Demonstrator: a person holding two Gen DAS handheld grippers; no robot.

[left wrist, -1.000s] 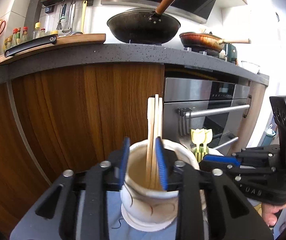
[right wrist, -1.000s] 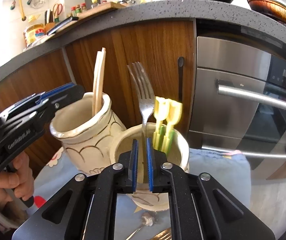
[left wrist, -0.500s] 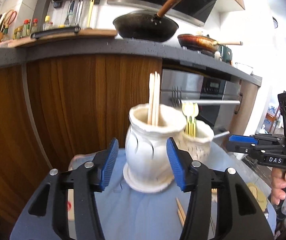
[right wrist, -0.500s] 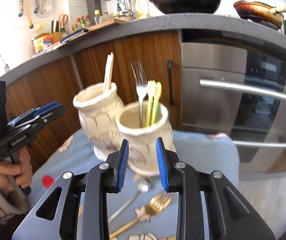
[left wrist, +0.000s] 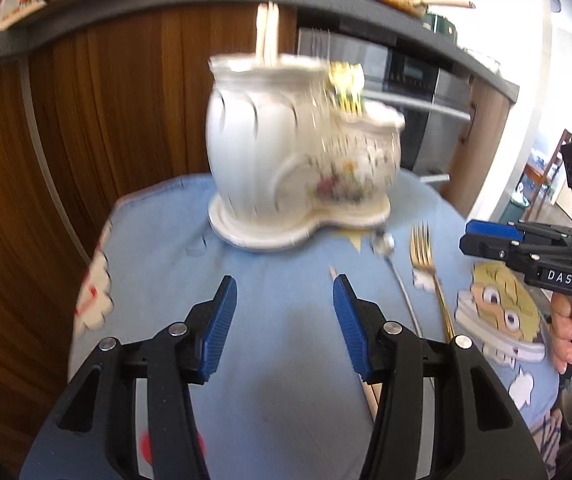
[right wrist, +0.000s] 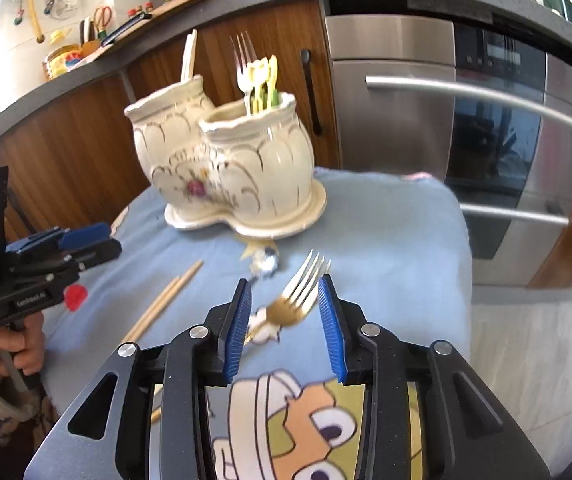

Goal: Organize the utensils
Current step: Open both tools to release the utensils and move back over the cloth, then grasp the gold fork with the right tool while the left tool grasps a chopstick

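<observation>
The gold fork [right wrist: 297,300], thin, rigid and slippery just before the ceramic holder [right wrist: 230,168], needs a mid-handle grip; right gripper [right wrist: 284,322] jaws opening around its head, left gripper [left wrist: 284,324] open, empty.

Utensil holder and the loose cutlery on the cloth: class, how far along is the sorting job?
Done: chopsticks stand in the holder's taller pot, and a silver fork and yellow-green picks in the shorter. In hand: nothing; the left gripper is open and the right gripper is opening over the gold fork. Left on the cloth: that fork, a spoon, loose chopsticks.
</observation>
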